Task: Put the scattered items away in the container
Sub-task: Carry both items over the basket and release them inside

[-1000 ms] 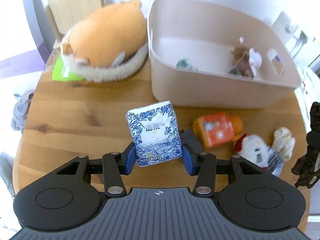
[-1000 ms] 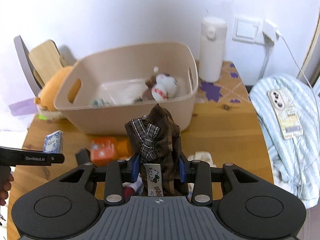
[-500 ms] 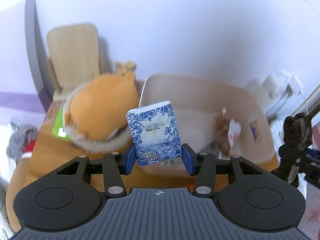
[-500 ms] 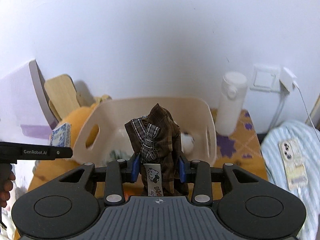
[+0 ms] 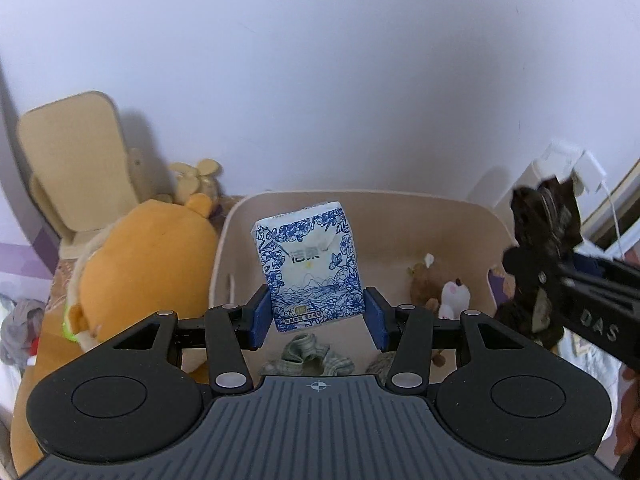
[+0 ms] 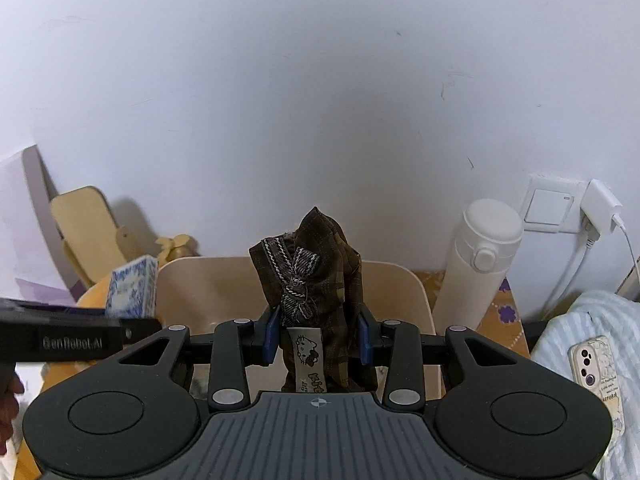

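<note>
Left hand-held gripper (image 5: 318,318) clamps tissue pack (image 5: 310,270) | right hand-held gripper (image 6: 318,334) clamps brown cloth (image 6: 316,280) | release both only once clear inside the bin (image 5: 452,216) rim.

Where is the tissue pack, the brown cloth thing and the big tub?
tissue pack (image 5: 310,268), left wrist view, its blue-patterned front.
brown cloth (image 6: 316,280), right wrist view, near its bow.
tub (image 5: 460,236), left wrist view, inner back wall.

Your left wrist camera looks steeply down its fingers, close over the beige container (image 5: 460,216). Your right wrist camera faces the white wall (image 6: 320,100), seemingly from slightly farther back. Both views share the container, wall and wooden board (image 5: 74,160).
</note>
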